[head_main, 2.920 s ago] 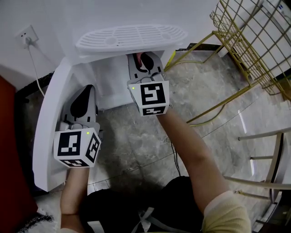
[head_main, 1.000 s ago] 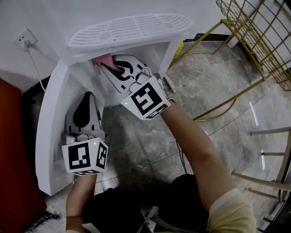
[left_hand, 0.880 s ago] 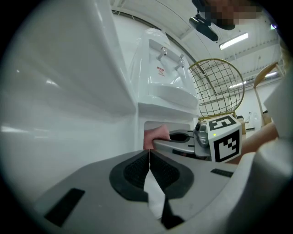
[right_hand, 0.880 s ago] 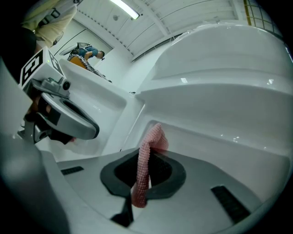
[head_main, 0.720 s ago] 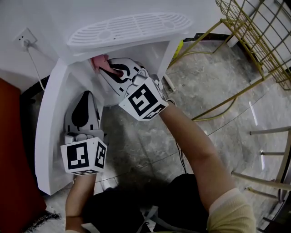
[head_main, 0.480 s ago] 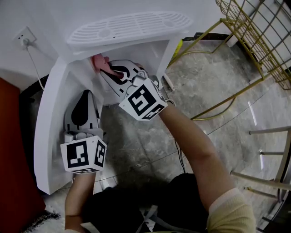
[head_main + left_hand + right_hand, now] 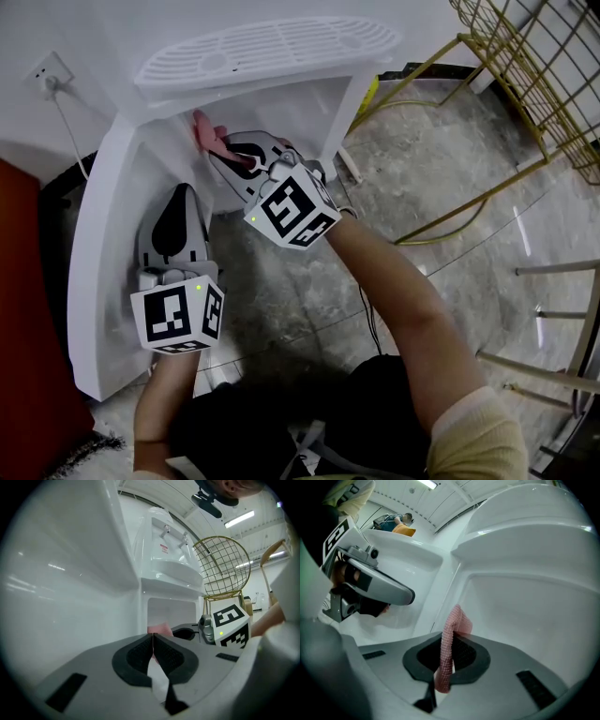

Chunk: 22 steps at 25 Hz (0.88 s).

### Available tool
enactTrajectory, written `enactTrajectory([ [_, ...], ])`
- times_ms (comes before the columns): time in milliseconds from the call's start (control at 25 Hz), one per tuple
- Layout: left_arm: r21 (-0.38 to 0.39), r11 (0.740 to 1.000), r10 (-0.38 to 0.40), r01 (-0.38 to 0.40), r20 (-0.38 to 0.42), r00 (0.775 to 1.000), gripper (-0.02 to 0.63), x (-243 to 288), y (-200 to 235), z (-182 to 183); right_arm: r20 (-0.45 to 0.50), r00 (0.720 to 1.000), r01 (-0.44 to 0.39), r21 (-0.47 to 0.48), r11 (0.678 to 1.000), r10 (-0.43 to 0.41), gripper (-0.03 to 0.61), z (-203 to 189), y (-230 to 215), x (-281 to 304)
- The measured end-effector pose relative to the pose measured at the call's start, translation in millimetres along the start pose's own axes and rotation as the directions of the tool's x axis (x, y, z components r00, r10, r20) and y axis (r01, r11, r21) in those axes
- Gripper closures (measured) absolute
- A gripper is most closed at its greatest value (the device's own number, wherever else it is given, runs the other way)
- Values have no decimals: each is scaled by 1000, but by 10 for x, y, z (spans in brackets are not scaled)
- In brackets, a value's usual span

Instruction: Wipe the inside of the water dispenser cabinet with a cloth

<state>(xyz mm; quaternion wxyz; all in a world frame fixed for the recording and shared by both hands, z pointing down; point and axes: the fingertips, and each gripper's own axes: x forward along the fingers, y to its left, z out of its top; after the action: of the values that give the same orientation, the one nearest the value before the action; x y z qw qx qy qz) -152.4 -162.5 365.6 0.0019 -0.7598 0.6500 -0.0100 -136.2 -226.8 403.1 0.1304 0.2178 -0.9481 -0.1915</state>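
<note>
The white water dispenser (image 7: pixel 267 52) stands against the wall with its cabinet door (image 7: pixel 94 262) swung open to the left. My right gripper (image 7: pixel 225 155) reaches into the cabinet's upper left part, shut on a pink cloth (image 7: pixel 208 134). In the right gripper view the cloth (image 7: pixel 449 644) stands up between the jaws close to the white inner wall (image 7: pixel 525 606). My left gripper (image 7: pixel 178 202) is shut on nothing, close beside the door's inner face. The left gripper view looks past its tips (image 7: pixel 153 639) to the cabinet opening (image 7: pixel 171 609), the cloth (image 7: pixel 159 628) and the right gripper's cube (image 7: pixel 229 623).
A gold wire chair (image 7: pixel 525 75) stands right of the dispenser, with metal bars (image 7: pixel 562 309) nearer on the right. A wall socket with a cable (image 7: pixel 45 73) is at the upper left. Red-brown furniture (image 7: pixel 23 328) borders the left edge. The floor is grey stone tile.
My right gripper has swung from the cabinet's middle to its left side with the cloth, which now shows at the upper left corner. The left gripper has hardly moved.
</note>
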Motion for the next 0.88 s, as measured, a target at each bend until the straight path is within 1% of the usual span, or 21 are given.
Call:
enactTrajectory([
  [240,9,1000,0,1,-27,1000,598,19,-35,-85,-35,999,-32,23,999,33,552,-170,133,66],
  [480,3,1000,-1,1,-32,999,598,35,-30,-171,-73,996,-54,53,997,57,551,-358,233,103],
  [880,-13,1000,15,-16,-65,998,598,30,45,-312,-132,984,-114,57,992,120,552,-600,484,194],
])
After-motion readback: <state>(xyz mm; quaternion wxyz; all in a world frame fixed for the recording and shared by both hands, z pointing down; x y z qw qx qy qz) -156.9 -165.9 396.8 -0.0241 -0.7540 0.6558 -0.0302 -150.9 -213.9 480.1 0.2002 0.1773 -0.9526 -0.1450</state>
